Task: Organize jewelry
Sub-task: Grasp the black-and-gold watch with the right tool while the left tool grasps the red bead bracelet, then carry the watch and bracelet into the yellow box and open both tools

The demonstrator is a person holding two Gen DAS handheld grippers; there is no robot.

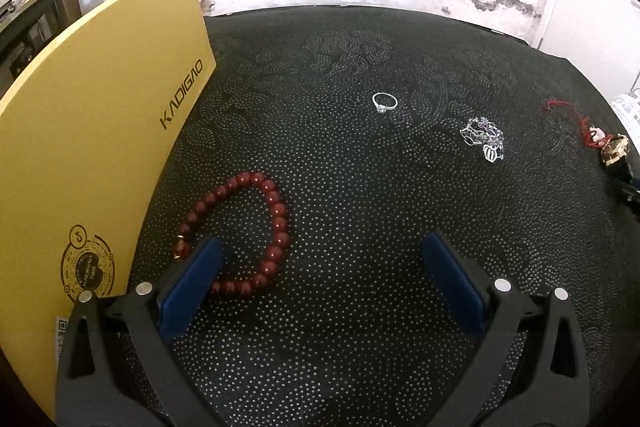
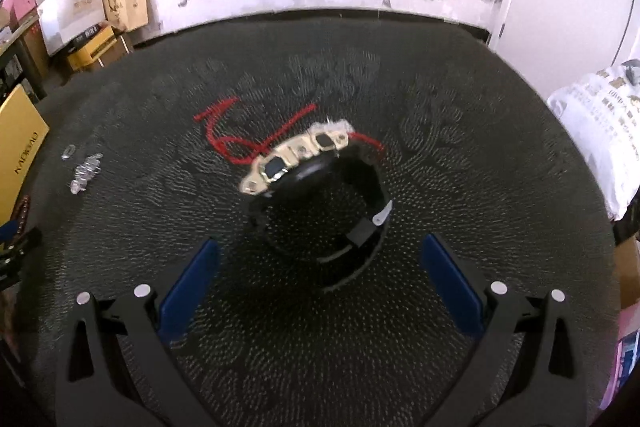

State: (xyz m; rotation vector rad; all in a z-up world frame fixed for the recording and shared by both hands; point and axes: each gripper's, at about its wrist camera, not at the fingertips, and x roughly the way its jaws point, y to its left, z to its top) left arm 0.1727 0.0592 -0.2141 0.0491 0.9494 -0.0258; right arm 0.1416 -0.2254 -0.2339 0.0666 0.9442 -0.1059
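In the left wrist view a dark red bead bracelet (image 1: 256, 227) lies on the black dotted cloth (image 1: 340, 327), its lower left part under my left finger. My left gripper (image 1: 320, 263) is open and empty above the cloth. Farther off lie a silver ring (image 1: 384, 101) and a tangled silver chain (image 1: 483, 139). In the right wrist view a black watch with a gold-edged face (image 2: 316, 187) sits between and just ahead of my open right gripper (image 2: 320, 263). A red cord (image 2: 240, 135) lies behind the watch. The chain (image 2: 85, 171) shows at far left.
A yellow KADIGAO box (image 1: 92, 155) stands along the left of the cloth, also at the left edge of the right wrist view (image 2: 18, 147). A white bag (image 2: 600, 123) sits off the cloth's right side. Cardboard boxes (image 2: 120, 3) stand by the cracked white wall.
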